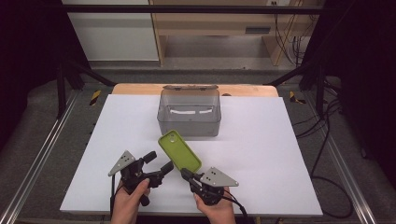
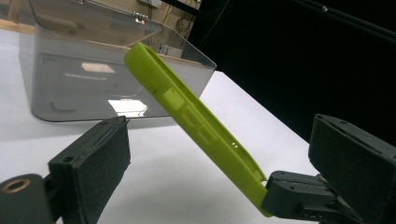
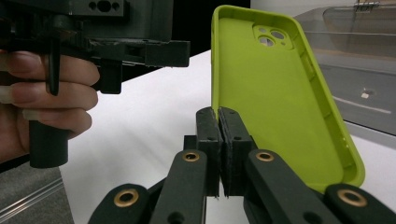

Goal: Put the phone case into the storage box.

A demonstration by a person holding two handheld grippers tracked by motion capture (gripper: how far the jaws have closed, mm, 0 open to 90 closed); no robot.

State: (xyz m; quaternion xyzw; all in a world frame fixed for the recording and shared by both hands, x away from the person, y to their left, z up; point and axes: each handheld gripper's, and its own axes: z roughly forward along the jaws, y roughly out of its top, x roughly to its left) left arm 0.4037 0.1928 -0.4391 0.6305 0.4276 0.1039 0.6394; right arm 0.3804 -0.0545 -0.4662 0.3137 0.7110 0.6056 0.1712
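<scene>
A lime green phone case (image 1: 180,151) is held tilted above the white table, camera cutout end toward the box. My right gripper (image 1: 185,173) is shut on its near edge; in the right gripper view the two pads (image 3: 208,126) pinch the case's (image 3: 275,93) rim. My left gripper (image 1: 160,162) stands open just left of the case. In the left gripper view its pads (image 2: 95,161) are wide apart, and the case (image 2: 196,119) slants across the gap without touching them.
A clear grey plastic box (image 1: 189,114) with its lid raised stands at the back middle of the white table top (image 1: 261,154). Metal frame rails run along both sides. Cables lie on the floor at the right.
</scene>
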